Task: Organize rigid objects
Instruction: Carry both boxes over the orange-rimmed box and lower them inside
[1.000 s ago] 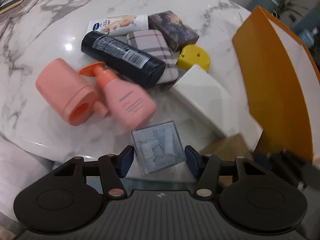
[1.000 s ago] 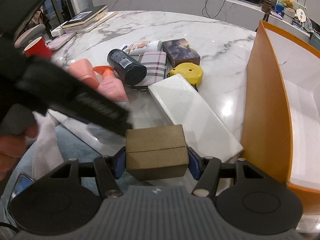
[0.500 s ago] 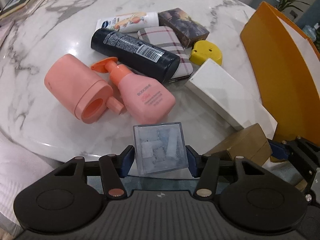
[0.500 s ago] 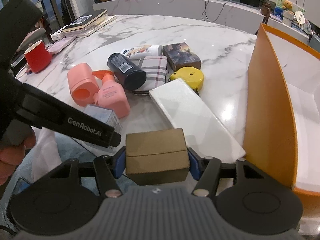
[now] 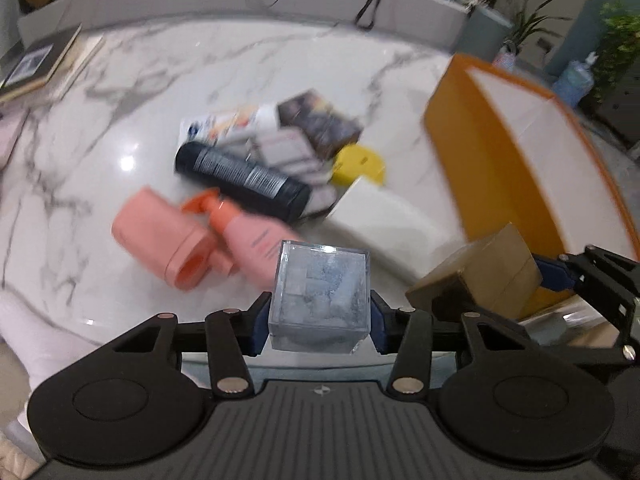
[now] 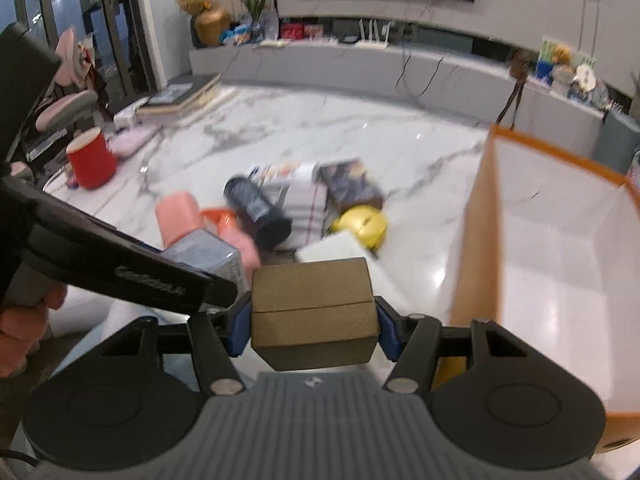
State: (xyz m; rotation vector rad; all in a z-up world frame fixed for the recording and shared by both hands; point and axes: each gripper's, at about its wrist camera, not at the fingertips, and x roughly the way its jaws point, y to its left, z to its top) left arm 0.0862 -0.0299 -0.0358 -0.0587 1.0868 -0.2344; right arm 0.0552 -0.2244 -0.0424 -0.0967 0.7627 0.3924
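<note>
My left gripper [image 5: 319,320] holds a clear plastic box [image 5: 320,292] with pale blue pieces inside; its jaws are closing and the pads press on the box's sides. My right gripper [image 6: 314,326] is shut on a brown cardboard box [image 6: 312,296], which also appears at the right of the left wrist view. Both boxes hang above the near table edge. On the table lie a pink pump bottle [image 5: 256,240], a pink cylinder [image 5: 160,240], a black can [image 5: 244,180], a plaid case [image 5: 292,152], a yellow round case [image 5: 358,164] and a white box [image 5: 384,220].
An orange bin [image 6: 476,232] with a white inside stands open at the right. A red cup [image 6: 90,158] and stacked books [image 6: 180,98] sit at the marble table's [image 5: 280,60] far left. A hand [image 6: 20,328] grips the left tool.
Both grippers have risen with their boxes and tilted up, so more of the room shows. The left jaws have tightened on the clear box. The brown box has come into the left view.
</note>
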